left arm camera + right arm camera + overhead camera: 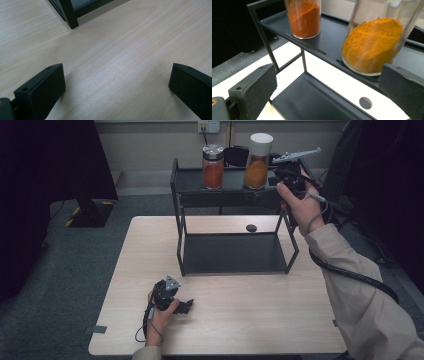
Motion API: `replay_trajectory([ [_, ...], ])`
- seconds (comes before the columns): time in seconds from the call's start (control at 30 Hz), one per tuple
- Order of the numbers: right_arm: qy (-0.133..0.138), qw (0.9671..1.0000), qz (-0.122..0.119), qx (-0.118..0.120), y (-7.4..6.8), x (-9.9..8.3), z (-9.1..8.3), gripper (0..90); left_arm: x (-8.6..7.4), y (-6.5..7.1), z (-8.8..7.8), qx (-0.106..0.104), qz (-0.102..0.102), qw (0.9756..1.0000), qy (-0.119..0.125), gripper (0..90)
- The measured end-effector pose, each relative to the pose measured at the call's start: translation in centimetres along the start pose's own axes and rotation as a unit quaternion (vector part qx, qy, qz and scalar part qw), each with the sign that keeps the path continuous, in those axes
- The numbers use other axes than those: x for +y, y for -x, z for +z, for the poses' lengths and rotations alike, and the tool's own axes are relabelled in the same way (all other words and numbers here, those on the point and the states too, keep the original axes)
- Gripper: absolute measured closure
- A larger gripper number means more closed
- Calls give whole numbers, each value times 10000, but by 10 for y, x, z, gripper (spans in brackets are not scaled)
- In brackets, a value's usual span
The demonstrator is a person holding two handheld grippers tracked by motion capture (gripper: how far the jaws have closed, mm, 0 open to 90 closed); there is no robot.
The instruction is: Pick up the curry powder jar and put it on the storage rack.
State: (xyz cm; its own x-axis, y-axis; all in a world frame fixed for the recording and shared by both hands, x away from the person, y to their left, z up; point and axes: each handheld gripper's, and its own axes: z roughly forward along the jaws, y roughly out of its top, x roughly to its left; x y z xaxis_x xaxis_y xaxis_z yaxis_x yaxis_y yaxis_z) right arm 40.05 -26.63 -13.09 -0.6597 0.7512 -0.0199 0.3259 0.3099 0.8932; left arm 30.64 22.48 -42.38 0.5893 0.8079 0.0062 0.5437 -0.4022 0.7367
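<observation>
A black two-tier rack (181, 182) stands on the light wood table (250, 320). Its top shelf (329, 35) carries two jars. One has a metal lid and red-orange powder (213, 169) (304, 17). The other has a white lid and yellow-orange powder (257, 165) (372, 45). My right gripper (278, 174) (329, 75) hovers at shelf height just right of the yellow jar, open, with the jar ahead of its right jaw and apart from it. My left gripper (186, 306) (117, 75) rests low over the table's front left, open with bare wood between its jaws.
The rack's lower shelf (232, 252) is bare. A small black round grommet (251, 227) (365, 102) sits in the tabletop behind the rack. A rack leg (70, 15) stands ahead of the left gripper. A wall socket (208, 126) is at the back.
</observation>
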Motion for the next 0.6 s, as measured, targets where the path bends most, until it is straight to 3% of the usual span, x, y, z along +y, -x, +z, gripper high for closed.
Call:
replay_trajectory([
  [0.6, 65, 9999, -4, 84, -7, -15, -8, 9, 0, 0, 0, 2, 1, 10000, -3, 0],
])
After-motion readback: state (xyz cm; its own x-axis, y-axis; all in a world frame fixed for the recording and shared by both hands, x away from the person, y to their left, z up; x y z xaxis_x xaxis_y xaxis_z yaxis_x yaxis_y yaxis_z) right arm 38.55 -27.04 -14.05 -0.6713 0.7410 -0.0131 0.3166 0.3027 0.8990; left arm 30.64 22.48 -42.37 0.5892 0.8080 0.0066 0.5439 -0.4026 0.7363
